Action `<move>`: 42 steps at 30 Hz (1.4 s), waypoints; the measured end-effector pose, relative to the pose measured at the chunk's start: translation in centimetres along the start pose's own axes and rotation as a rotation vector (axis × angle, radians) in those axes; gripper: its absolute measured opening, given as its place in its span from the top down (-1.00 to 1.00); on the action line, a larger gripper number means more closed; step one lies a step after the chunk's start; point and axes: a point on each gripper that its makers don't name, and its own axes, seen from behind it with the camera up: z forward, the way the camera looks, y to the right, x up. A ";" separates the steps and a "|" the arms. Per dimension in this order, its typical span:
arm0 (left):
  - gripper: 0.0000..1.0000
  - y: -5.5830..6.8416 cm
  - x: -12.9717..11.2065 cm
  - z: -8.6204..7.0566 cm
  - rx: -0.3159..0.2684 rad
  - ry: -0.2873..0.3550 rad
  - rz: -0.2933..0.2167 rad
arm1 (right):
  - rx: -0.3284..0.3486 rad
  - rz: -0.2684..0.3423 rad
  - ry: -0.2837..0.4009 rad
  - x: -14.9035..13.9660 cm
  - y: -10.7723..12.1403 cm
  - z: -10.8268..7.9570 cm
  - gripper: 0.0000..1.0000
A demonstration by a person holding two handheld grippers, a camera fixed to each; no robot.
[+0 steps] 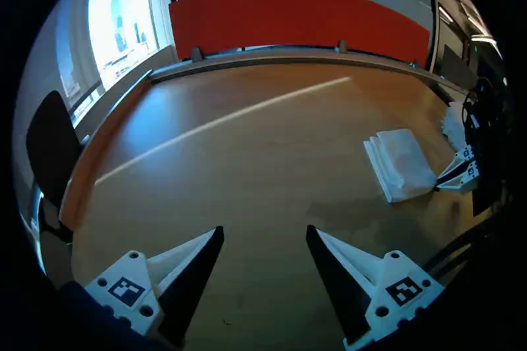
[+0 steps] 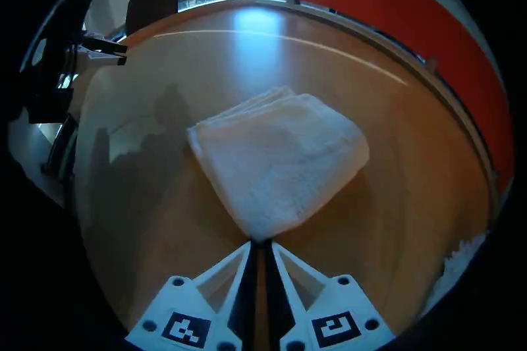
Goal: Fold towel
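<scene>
A white towel [image 2: 280,157] lies folded into a thick pad on the wooden table [image 2: 408,173]. Its near corner runs into the tips of my right gripper [image 2: 261,244], whose fingers stand almost together and pinch that corner. In the left gripper view the same towel [image 1: 400,163] lies far to the right, with the right gripper [image 1: 440,184] at its near right edge. My left gripper [image 1: 265,238] hovers open over bare table [image 1: 250,153], well away from the towel, with nothing between its fingers.
A red partition [image 1: 296,18] runs along the table's far edge. A dark chair [image 1: 53,143] stands at the left side. More white cloth [image 2: 461,262] lies near the table's edge beyond the towel. Dark equipment [image 1: 487,120] sits at the right.
</scene>
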 end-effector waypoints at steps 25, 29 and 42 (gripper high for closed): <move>-0.85 0.1 0.6 -0.2 -0.001 0.019 -0.004 | -0.096 -0.149 0.156 9.5 3.4 -5.7 0.90; -0.85 0.2 0.8 -0.4 -0.001 0.023 -0.005 | -0.113 -0.166 0.203 12.1 4.1 -7.5 0.90; -0.85 0.5 1.5 -0.6 -0.004 0.040 -0.009 | -0.171 -0.205 0.293 16.8 6.3 -12.0 0.90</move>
